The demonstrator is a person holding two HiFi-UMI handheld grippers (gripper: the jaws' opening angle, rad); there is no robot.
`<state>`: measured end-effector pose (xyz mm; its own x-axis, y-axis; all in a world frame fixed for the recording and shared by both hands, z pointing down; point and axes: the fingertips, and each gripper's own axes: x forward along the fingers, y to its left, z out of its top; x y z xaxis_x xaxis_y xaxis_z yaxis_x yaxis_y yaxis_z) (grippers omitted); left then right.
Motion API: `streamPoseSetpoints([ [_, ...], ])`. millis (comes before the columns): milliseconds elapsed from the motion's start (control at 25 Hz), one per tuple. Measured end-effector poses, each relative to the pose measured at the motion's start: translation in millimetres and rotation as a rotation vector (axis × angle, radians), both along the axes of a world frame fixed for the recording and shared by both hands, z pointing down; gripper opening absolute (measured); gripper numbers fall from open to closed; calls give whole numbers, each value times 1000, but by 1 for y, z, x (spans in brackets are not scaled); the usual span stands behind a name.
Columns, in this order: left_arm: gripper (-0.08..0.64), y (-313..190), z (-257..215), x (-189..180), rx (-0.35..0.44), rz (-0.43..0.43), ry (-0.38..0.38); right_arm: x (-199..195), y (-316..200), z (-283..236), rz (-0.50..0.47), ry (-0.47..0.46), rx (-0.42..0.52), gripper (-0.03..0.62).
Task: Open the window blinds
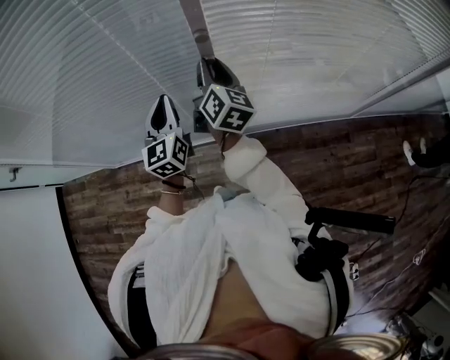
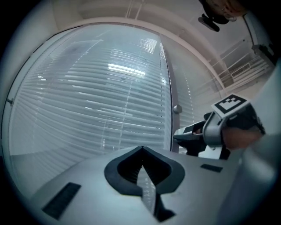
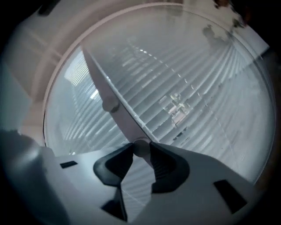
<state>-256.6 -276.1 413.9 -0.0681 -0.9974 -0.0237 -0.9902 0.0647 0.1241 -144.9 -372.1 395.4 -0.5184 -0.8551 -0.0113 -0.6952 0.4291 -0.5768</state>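
Blinds (image 1: 105, 70) hang lowered across the window ahead; right gripper (image 3: 141, 147) clamped on a round knob (image 3: 140, 149) at the central mullion (image 3: 107, 92); left gripper (image 2: 141, 148) beside it, jaws together, empty.

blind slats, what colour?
White, plain horizontal slats with no pattern. They show best in the left gripper view.

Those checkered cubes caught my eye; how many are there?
2: one cube on the left tool; one cube on the right tool, which grips a knob on the window post. None seems hidden.
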Motion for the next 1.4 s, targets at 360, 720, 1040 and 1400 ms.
streamPoseSetpoints([
  [360, 2, -5, 4, -8, -6, -4, 14, -18, 10, -6, 70, 1238, 626, 135],
  [720, 2, -14, 3, 7, 3, -1, 8, -12, 9, -9, 61, 821, 487, 132],
  [1040, 2, -14, -4, 9, 30, -18, -6, 1, 1, -6, 34, 186, 89, 132],
  [1400, 1, -23, -5, 12, 32, 0, 7, -13, 11, -4, 29, 1280, 666, 140],
])
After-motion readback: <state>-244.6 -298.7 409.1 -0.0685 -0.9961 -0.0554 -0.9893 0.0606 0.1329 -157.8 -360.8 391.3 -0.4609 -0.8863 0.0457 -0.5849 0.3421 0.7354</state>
